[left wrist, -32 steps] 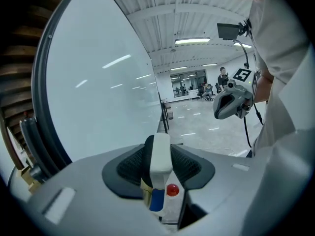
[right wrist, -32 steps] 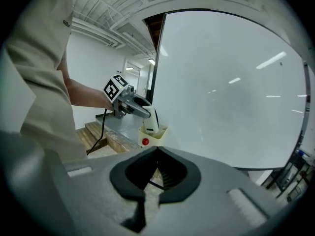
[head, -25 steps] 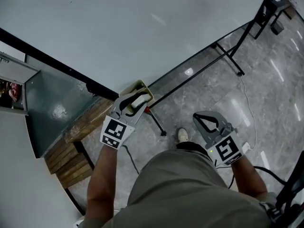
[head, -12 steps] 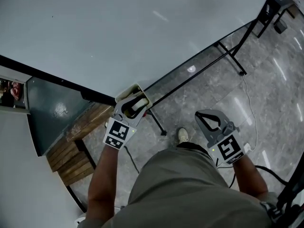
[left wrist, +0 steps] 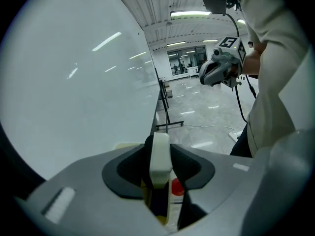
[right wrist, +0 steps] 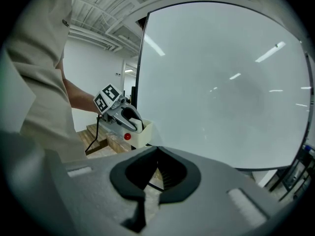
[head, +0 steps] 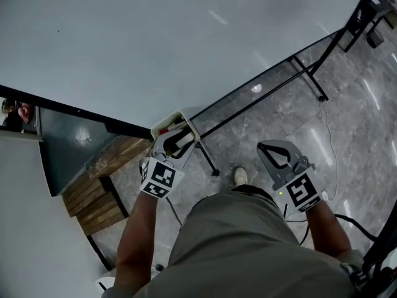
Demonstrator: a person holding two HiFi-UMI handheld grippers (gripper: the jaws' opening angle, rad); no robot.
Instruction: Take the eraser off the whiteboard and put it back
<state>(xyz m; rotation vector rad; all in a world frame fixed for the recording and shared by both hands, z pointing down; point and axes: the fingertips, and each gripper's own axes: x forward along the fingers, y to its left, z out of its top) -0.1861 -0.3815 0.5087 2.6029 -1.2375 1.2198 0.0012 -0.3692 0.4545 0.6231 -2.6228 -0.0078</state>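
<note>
The eraser (left wrist: 159,154), one pale block, stands on edge between the jaws of the left gripper (head: 176,141), which is clenched on it from both sides. It is off the board face and sits at the mouth of the single cream box (head: 180,117) fixed at the lower edge of the whiteboard (head: 186,42); whether it touches the box's floor cannot be told. One red round cap (left wrist: 177,186) shows inside the box just beside the eraser, and the right gripper view also shows one red spot (right wrist: 127,136) on the outside of the box. There are two grippers. The right gripper (right wrist: 158,150) is clenched with nothing in it, its jaws pressed together, and it hangs well apart from the box, over the grey stone floor (head: 291,117). One whiteboard fills the upper part of the head view. A stack of wooden pallets (head: 99,194) lies under the board's left end, and one shoe (head: 239,177) shows between the two grippers.
</note>
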